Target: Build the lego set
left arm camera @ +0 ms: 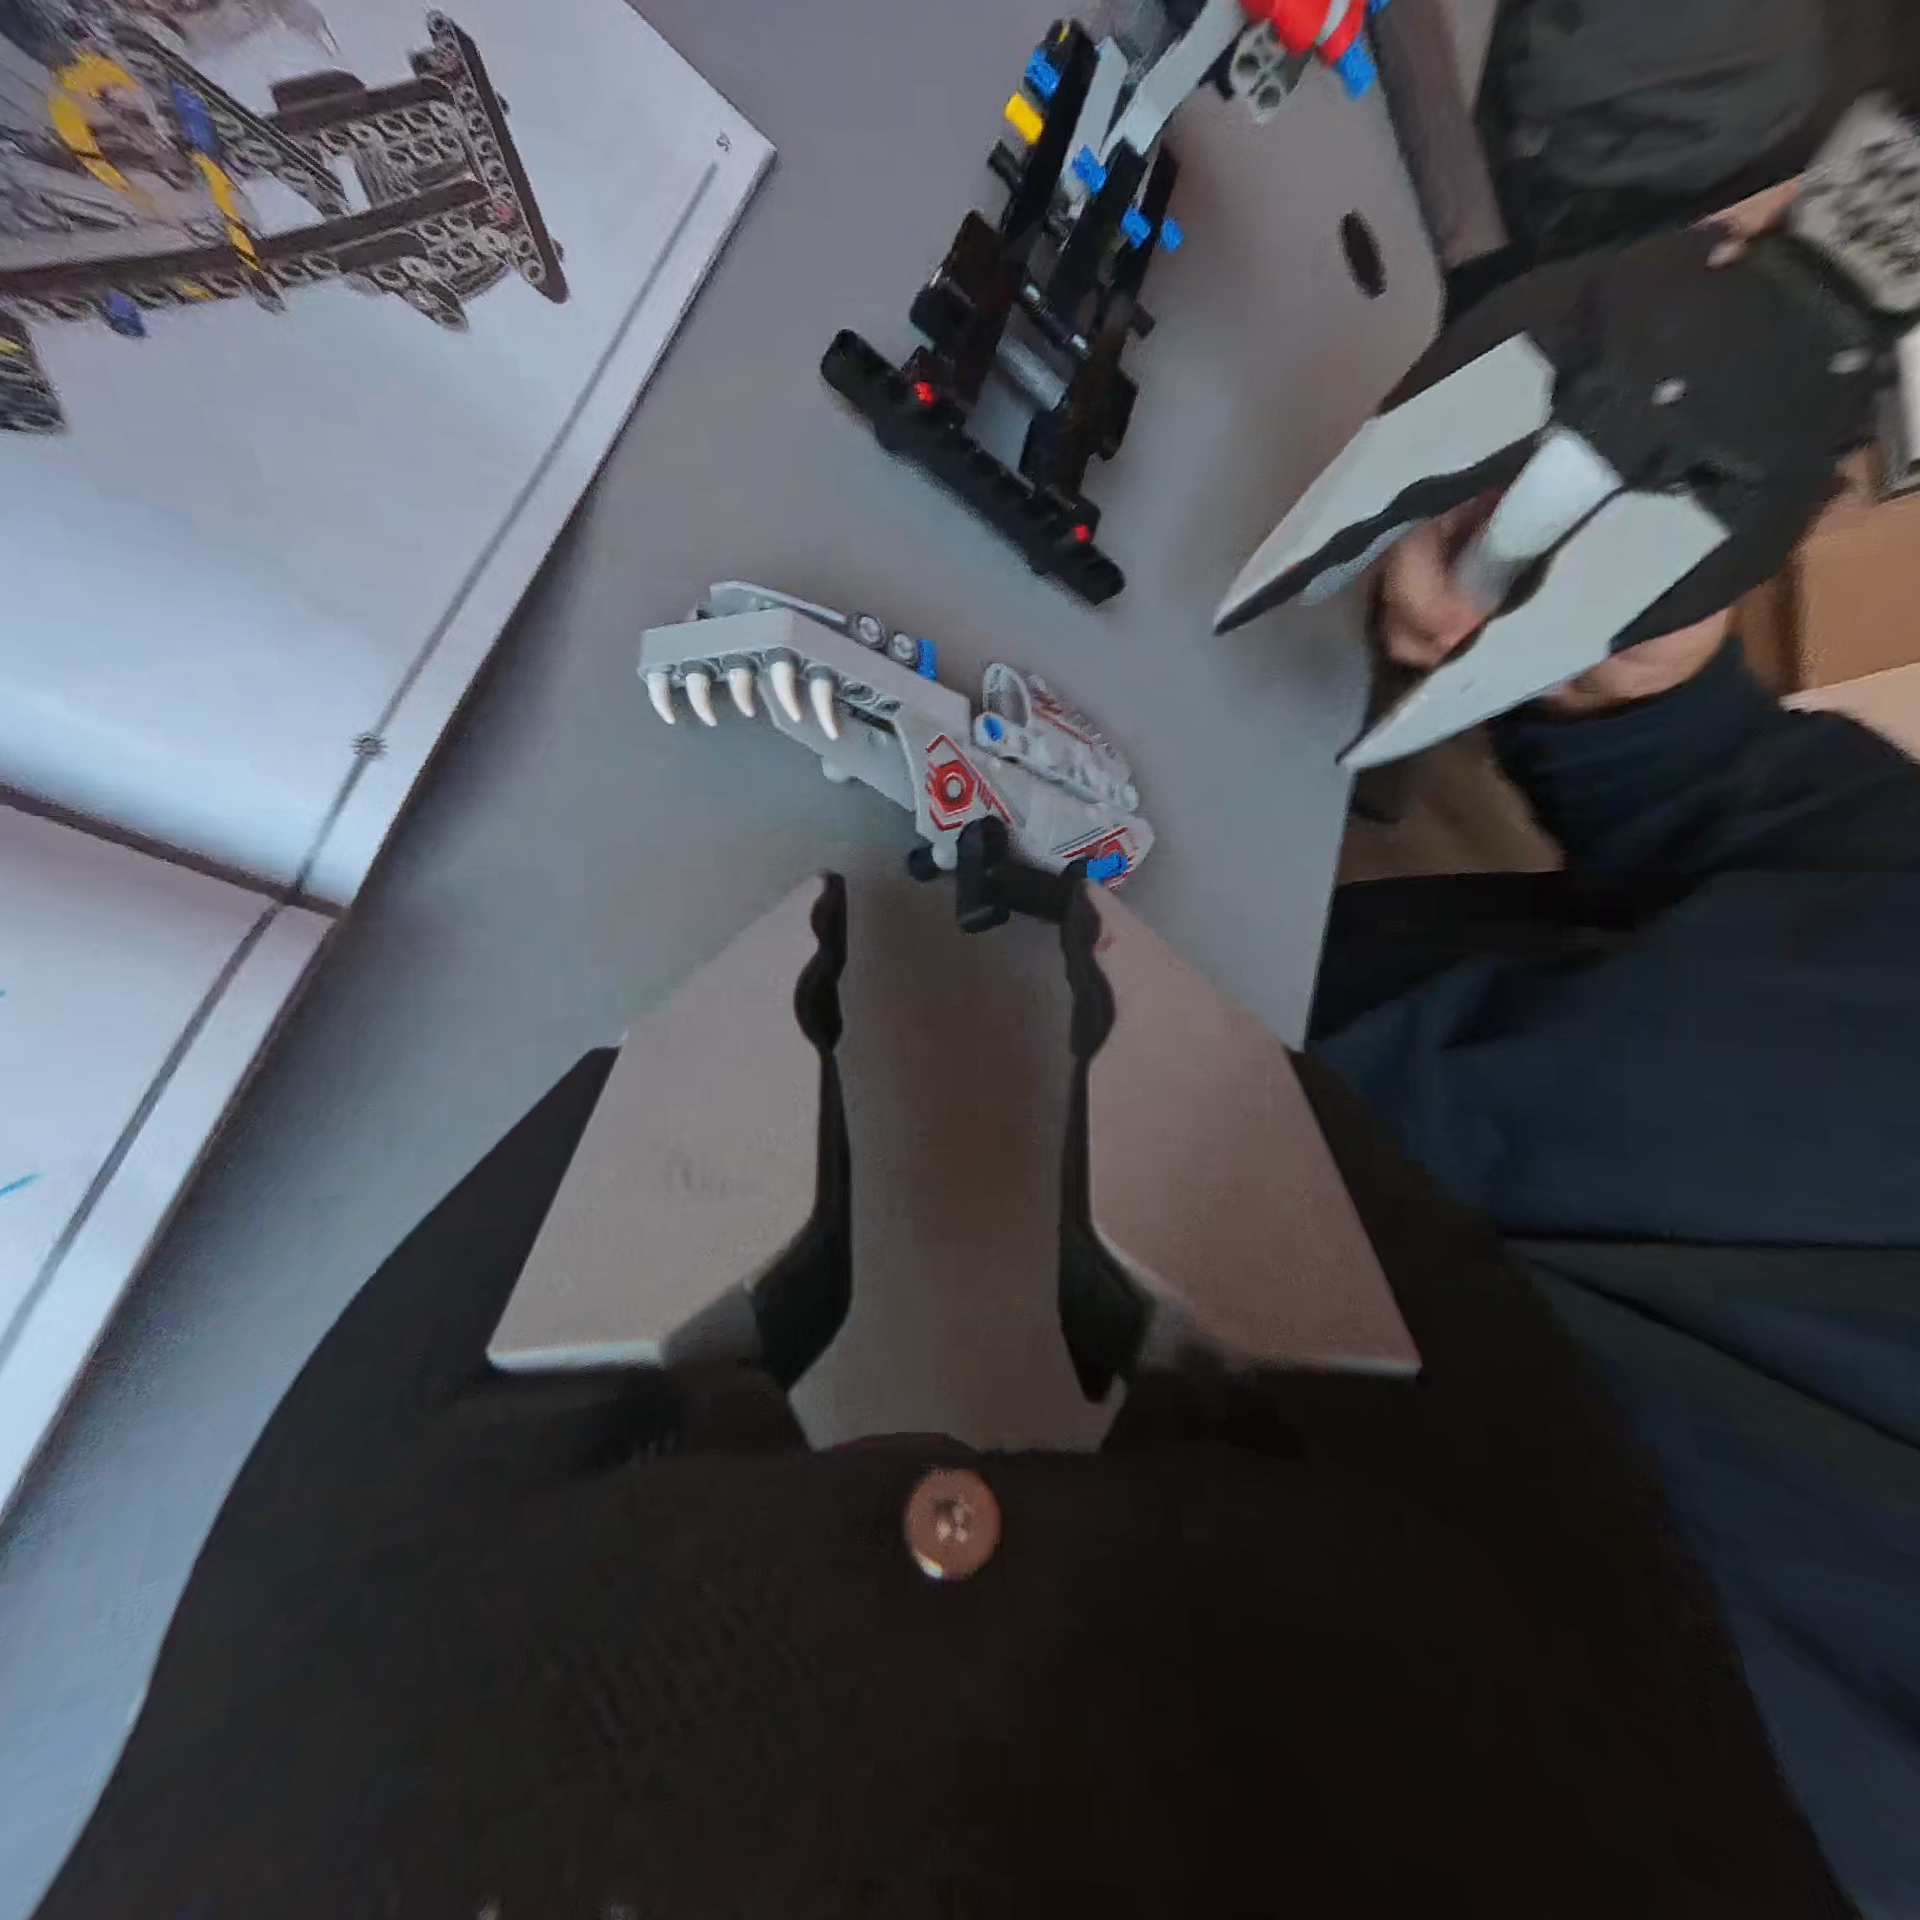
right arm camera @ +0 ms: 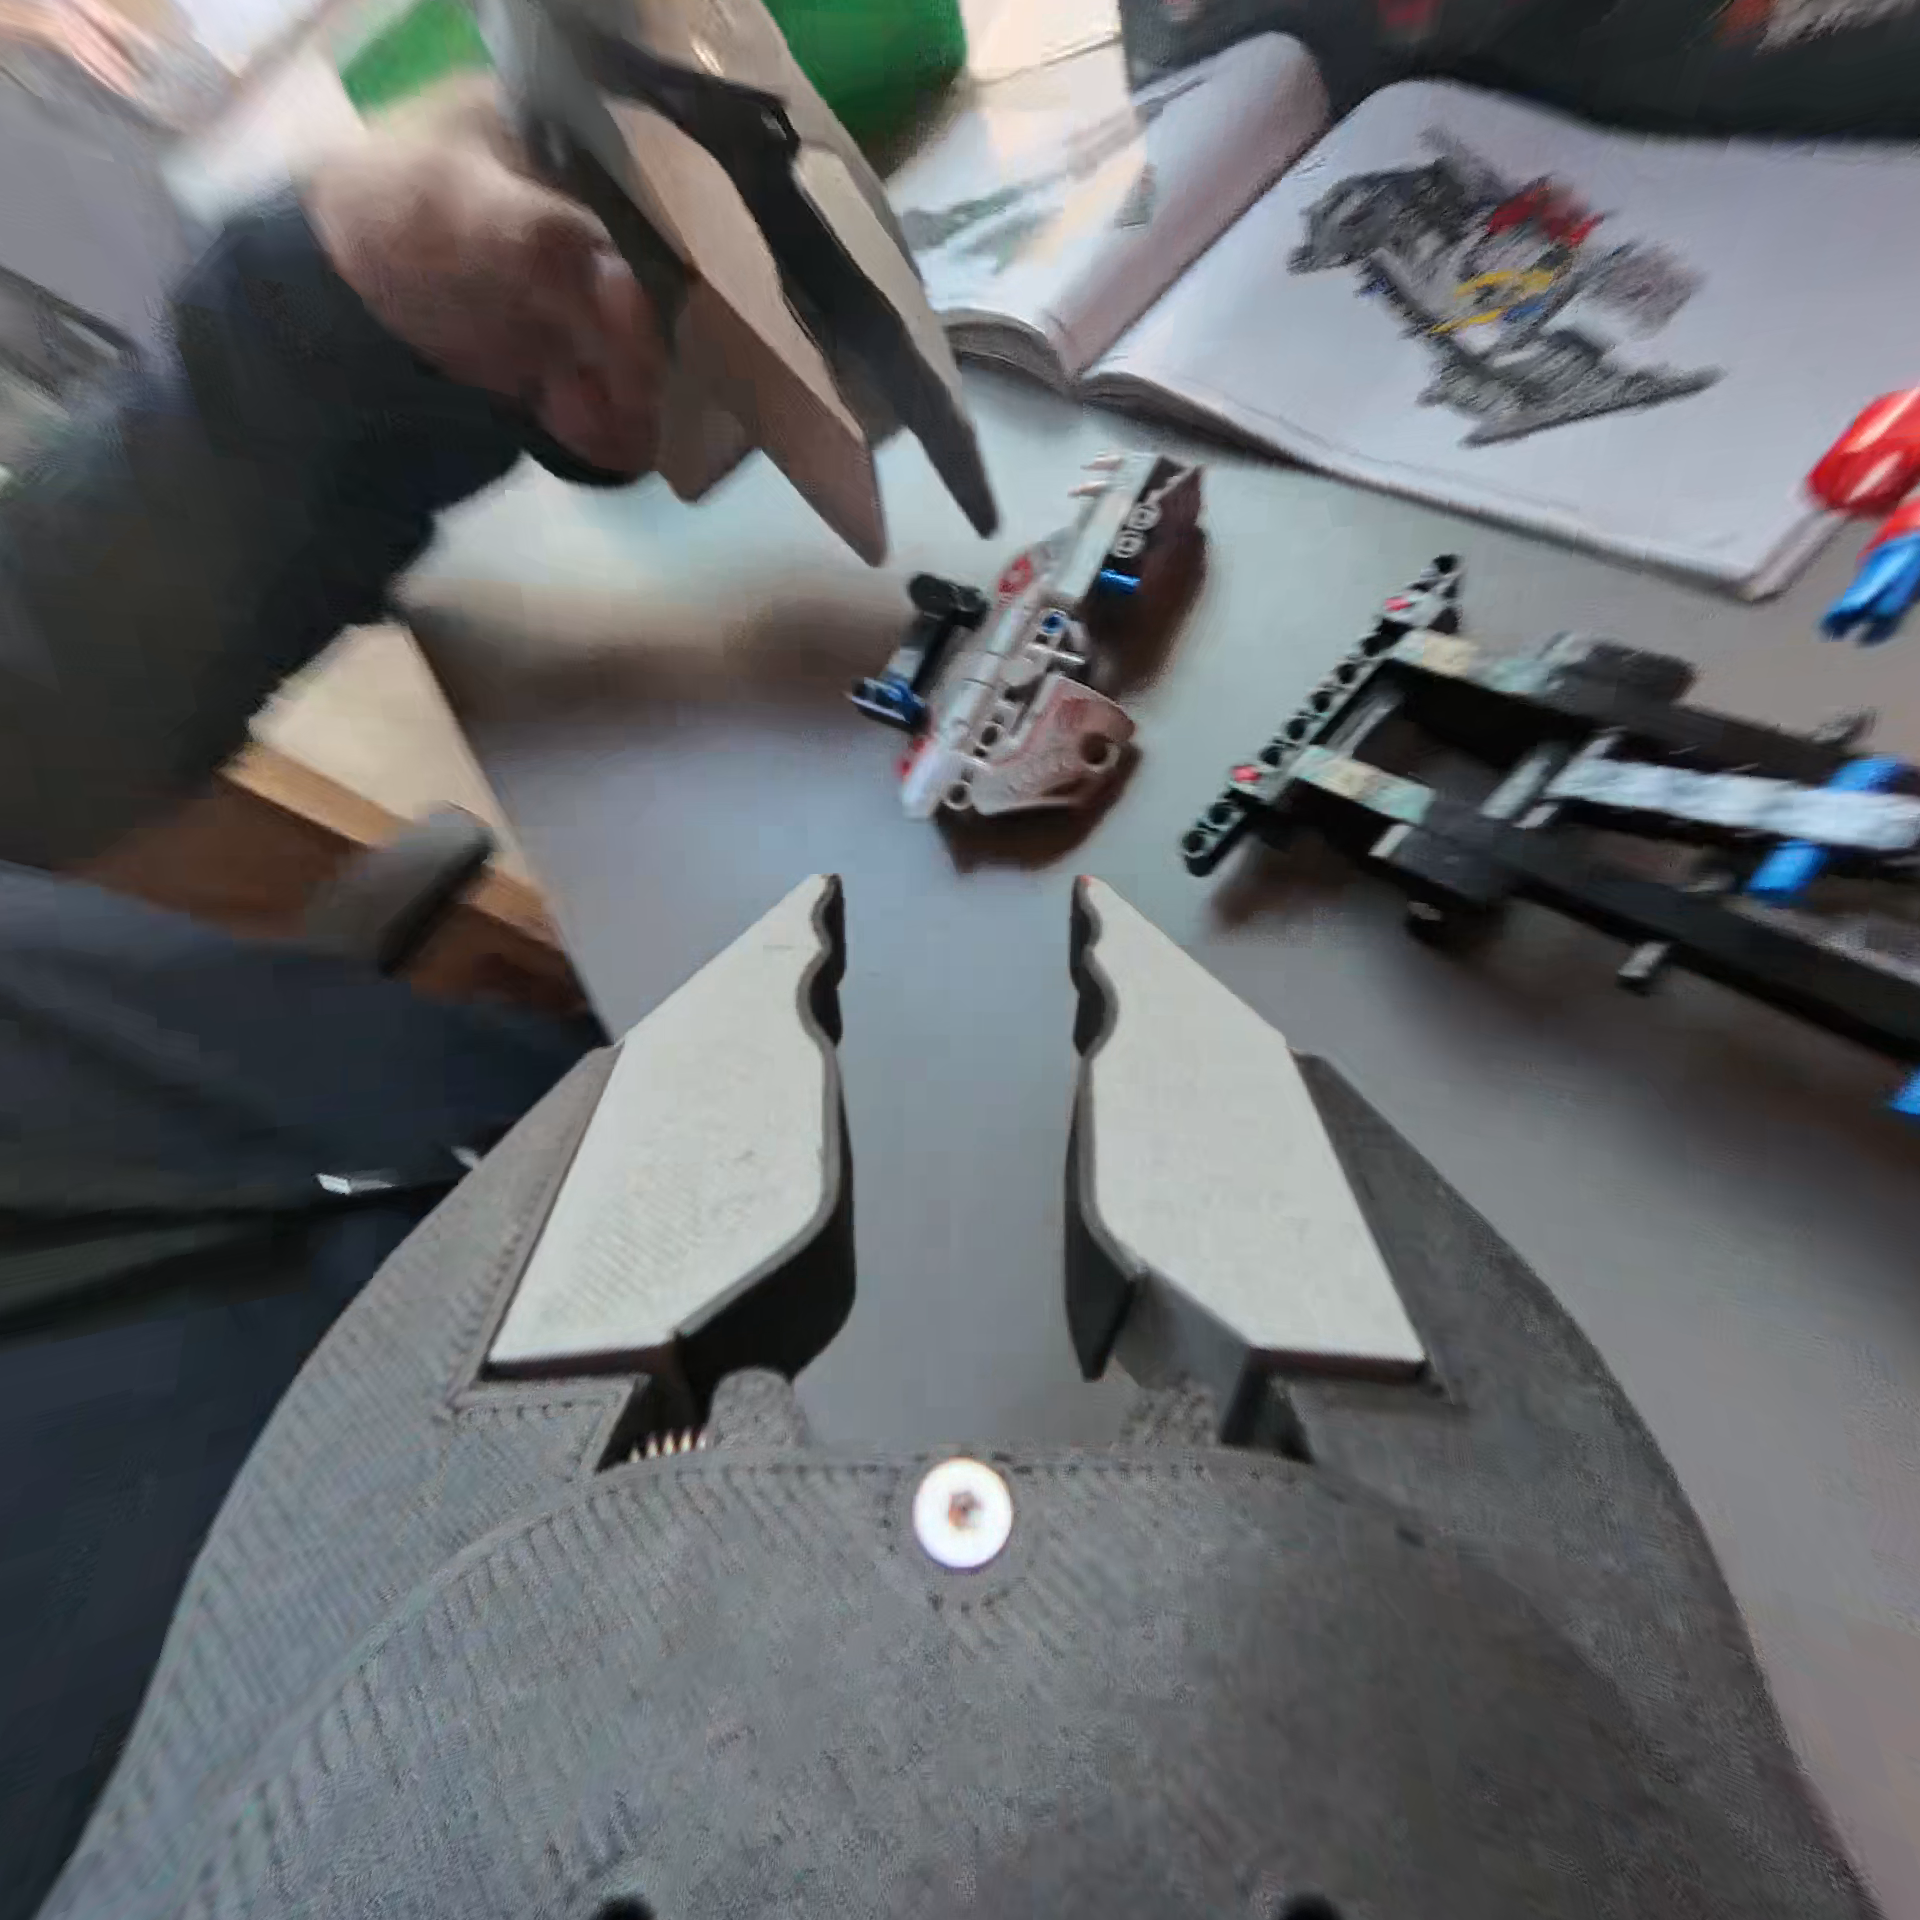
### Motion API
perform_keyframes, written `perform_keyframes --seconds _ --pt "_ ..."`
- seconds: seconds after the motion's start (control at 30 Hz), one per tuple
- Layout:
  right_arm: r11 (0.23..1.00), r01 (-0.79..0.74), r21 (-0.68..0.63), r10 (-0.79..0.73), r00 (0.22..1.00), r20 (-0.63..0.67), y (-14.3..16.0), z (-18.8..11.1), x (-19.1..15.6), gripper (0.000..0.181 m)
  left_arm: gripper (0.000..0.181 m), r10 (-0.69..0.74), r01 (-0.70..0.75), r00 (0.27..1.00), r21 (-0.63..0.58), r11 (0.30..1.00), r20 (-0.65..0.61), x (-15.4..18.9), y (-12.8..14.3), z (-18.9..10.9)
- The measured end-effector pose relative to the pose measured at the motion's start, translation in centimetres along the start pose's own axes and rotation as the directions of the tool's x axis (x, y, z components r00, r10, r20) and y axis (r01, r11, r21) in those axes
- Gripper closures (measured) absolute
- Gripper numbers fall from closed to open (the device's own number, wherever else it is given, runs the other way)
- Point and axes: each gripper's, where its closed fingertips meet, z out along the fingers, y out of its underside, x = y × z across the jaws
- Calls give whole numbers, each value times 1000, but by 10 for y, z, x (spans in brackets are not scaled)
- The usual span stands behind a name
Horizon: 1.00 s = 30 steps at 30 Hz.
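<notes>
A grey toothed jaw assembly (left arm camera: 894,727) with white teeth, red markings and a black connector (left arm camera: 987,883) at its near end lies on the grey table. My left gripper (left arm camera: 956,888) is open, its fingertips hovering just above the black connector without gripping it. The black beam frame (left arm camera: 1029,343) lies beyond. My right gripper (right arm camera: 956,883) is open and empty, a little short of the jaw assembly (right arm camera: 1039,665), with the frame (right arm camera: 1507,800) to its right. The right gripper also shows in the left wrist view (left arm camera: 1283,691), and the left gripper in the right wrist view (right arm camera: 932,542).
An open instruction booklet (left arm camera: 312,468) lies on the left of the table and shows in the right wrist view (right arm camera: 1455,312). Red and blue parts (right arm camera: 1870,488) sit at the frame's far end. The table edge (left arm camera: 1335,831) is close, with a person's dark clothing beyond. A green object (right arm camera: 873,52) stands far back. My right fingertips sit around 11 centimeters from my left ones.
</notes>
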Motion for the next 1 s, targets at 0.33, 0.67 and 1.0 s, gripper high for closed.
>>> perform_keyframes --seconds 0.33,0.67,1.0 --pt "992 -25 -123 25 1000 -5 6 36 9 139 165 -4 -1 997 -62 998 -75 14 10 27" --pt "995 100 -27 -100 995 16 -7 28 -1 122 176 86 -66 994 270 961 -62 38 1 -10" --pt "929 47 367 -149 955 256 -69 -14 -44 132 176 222 -102 969 642 759 -108 99 -43 -38"
